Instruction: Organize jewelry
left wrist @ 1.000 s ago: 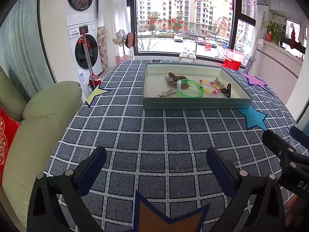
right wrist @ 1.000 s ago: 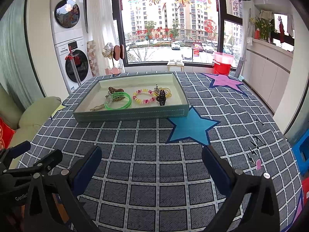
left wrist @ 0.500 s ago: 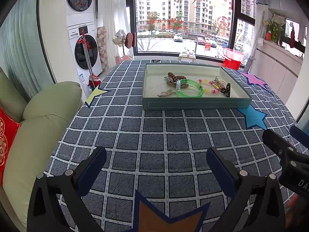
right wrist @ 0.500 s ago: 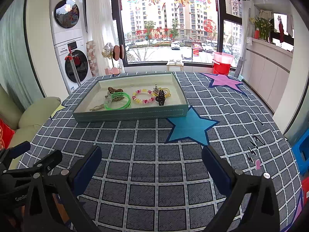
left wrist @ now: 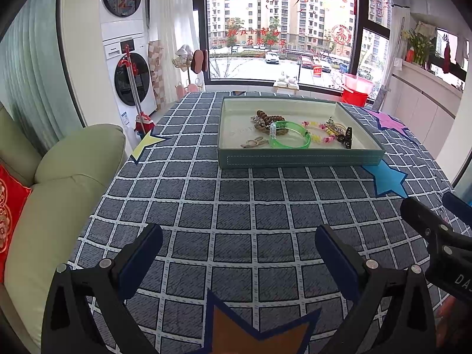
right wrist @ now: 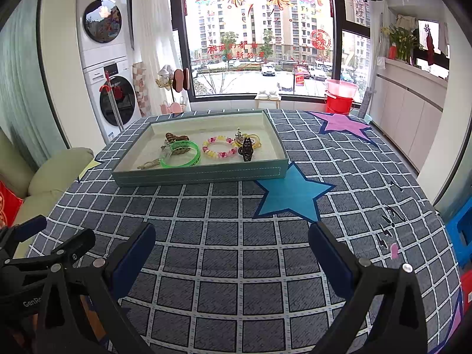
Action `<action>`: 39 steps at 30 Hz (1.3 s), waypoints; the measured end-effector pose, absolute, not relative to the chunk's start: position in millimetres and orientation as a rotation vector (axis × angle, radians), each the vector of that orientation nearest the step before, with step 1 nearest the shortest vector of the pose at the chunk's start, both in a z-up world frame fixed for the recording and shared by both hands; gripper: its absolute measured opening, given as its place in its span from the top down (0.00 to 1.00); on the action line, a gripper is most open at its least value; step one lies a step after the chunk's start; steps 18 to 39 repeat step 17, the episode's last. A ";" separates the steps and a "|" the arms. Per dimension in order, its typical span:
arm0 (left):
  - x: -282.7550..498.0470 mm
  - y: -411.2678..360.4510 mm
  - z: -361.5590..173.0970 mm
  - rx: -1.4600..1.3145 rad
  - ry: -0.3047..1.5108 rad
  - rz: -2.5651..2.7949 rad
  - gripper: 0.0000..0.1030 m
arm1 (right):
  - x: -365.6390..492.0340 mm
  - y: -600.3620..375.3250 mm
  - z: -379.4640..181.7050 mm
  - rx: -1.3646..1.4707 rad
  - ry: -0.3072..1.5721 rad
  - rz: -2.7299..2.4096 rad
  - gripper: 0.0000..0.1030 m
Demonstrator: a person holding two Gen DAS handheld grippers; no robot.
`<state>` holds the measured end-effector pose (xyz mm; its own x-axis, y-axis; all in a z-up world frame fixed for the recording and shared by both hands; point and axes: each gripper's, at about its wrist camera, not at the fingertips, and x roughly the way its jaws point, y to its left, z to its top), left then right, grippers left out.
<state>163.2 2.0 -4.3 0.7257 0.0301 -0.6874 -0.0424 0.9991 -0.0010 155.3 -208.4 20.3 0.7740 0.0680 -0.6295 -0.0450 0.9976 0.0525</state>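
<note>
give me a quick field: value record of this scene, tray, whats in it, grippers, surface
surface: table under a grey checked cloth with coloured stars
tray: grey-green tray, at the far side of the table
tray contents: green bangle, pink and yellow bead bracelet, dark hair claw, brown bead bracelet, beige clip
left gripper: open, empty, above the cloth short of the tray
right gripper: open, empty, above the cloth short of the tray
contact: neither gripper touches the jewelry
</note>
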 end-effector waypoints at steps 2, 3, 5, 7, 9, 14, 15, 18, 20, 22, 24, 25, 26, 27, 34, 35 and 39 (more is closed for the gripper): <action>163.0 1.8 -4.3 -0.013 0.757 0.041 0.00 | 155.3 -208.1 19.9 0.037 0.684 0.062 0.00; 162.9 1.9 -4.4 -0.013 0.757 0.041 0.00 | 155.2 -208.4 20.3 0.037 0.684 0.061 0.00; 163.0 1.9 -4.2 -0.014 0.757 0.041 0.00 | 155.0 -208.0 20.2 0.036 0.684 0.062 0.00; 163.1 2.6 -4.6 -0.017 0.758 0.042 0.00 | 155.2 -208.6 20.3 0.036 0.684 0.062 0.00; 163.5 2.4 -4.7 -0.017 0.762 0.041 0.00 | 155.2 -208.5 20.3 0.037 0.684 0.062 0.00; 163.3 4.1 -4.0 -0.026 0.755 0.040 0.00 | 154.9 -207.1 18.9 0.036 0.690 0.062 0.00; 162.9 4.4 -3.8 -0.030 0.753 0.037 0.00 | 154.5 -206.9 18.5 0.037 0.691 0.062 0.00; 162.8 4.5 -3.7 -0.030 0.752 0.031 0.00 | 154.9 -206.7 17.9 0.038 0.695 0.064 0.00; 162.8 4.5 -3.7 -0.030 0.752 0.031 0.00 | 154.9 -206.7 17.9 0.038 0.695 0.064 0.00; 162.8 4.5 -3.7 -0.030 0.752 0.031 0.00 | 154.9 -206.7 17.9 0.038 0.695 0.064 0.00; 162.8 4.5 -3.7 -0.030 0.752 0.031 0.00 | 154.9 -206.7 17.9 0.038 0.695 0.064 0.00; 162.8 4.5 -3.7 -0.030 0.752 0.031 0.00 | 154.9 -206.7 17.9 0.038 0.695 0.064 0.00; 162.8 4.5 -3.7 -0.030 0.752 0.031 0.00 | 154.9 -206.7 17.9 0.038 0.695 0.064 0.00; 162.8 4.5 -3.7 -0.030 0.752 0.031 0.00 | 154.9 -206.7 17.9 0.038 0.695 0.064 0.00; 162.8 4.5 -3.7 -0.030 0.752 0.031 0.00 | 154.9 -206.7 17.9 0.038 0.695 0.064 0.00; 162.8 4.5 -3.7 -0.030 0.752 0.031 0.00 | 154.9 -206.7 17.9 0.038 0.695 0.064 0.00; 162.8 4.5 -3.7 -0.030 0.752 0.031 0.00 | 154.9 -206.7 17.9 0.038 0.695 0.064 0.00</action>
